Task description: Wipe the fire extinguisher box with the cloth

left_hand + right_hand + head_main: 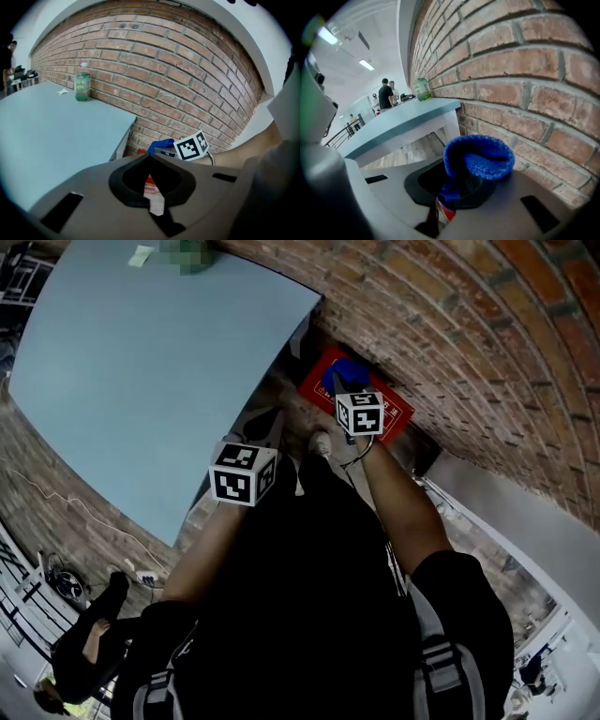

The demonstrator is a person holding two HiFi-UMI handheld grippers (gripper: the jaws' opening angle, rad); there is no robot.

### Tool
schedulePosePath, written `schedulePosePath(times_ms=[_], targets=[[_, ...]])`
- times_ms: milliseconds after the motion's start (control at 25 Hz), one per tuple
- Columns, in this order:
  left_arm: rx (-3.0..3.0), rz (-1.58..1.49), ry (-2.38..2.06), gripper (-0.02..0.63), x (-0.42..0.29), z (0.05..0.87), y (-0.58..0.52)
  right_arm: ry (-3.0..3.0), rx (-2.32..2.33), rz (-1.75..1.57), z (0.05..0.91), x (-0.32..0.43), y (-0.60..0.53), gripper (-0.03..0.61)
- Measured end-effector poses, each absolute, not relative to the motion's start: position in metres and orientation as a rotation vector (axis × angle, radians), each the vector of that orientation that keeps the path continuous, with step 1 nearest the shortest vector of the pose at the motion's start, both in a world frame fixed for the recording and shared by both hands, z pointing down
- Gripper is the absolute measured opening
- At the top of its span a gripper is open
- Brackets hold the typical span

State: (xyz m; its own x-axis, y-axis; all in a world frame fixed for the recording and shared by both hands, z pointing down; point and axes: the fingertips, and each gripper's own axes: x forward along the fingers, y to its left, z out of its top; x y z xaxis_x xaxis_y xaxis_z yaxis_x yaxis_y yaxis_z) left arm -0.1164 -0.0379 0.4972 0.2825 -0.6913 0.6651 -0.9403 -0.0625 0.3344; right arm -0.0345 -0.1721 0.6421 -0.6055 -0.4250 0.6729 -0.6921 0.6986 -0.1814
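Observation:
The red fire extinguisher box lies on the floor at the foot of the brick wall. My right gripper is shut on a blue knitted cloth, which bulges out above the jaws. In the head view the cloth rests on the box's upper part, just beyond the right marker cube. A sliver of the red box shows under the jaws. My left gripper is shut and holds nothing. It hangs back to the left of the box, its cube beside the table.
A pale blue table stands to the left of the box, its corner close to the wall. A green jar stands at the table's far edge by the bricks. My shoe is just short of the box. People stand far off.

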Motion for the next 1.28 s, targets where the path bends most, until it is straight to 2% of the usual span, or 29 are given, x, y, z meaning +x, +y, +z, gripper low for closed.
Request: schedulePosePath(times_ms=[560, 1000, 1280], targets=[[1.499, 0.417, -1.627, -0.003, -0.138, 0.544, 0.006, -2.126, 0.645, 0.472, 0.771, -0.086, -0.231, 0.046], [1.545, 0.487, -1.506, -0.003, -0.099, 0.553, 0.016, -1.996, 0.714, 0.53, 0.796, -0.026, -0.228, 0.046], [1.598, 0.501, -1.474, -0.003, -0.081, 0.548, 0.006, -1.919, 0.814, 0.601, 0.797, 0.048, -0.217, 0.046]])
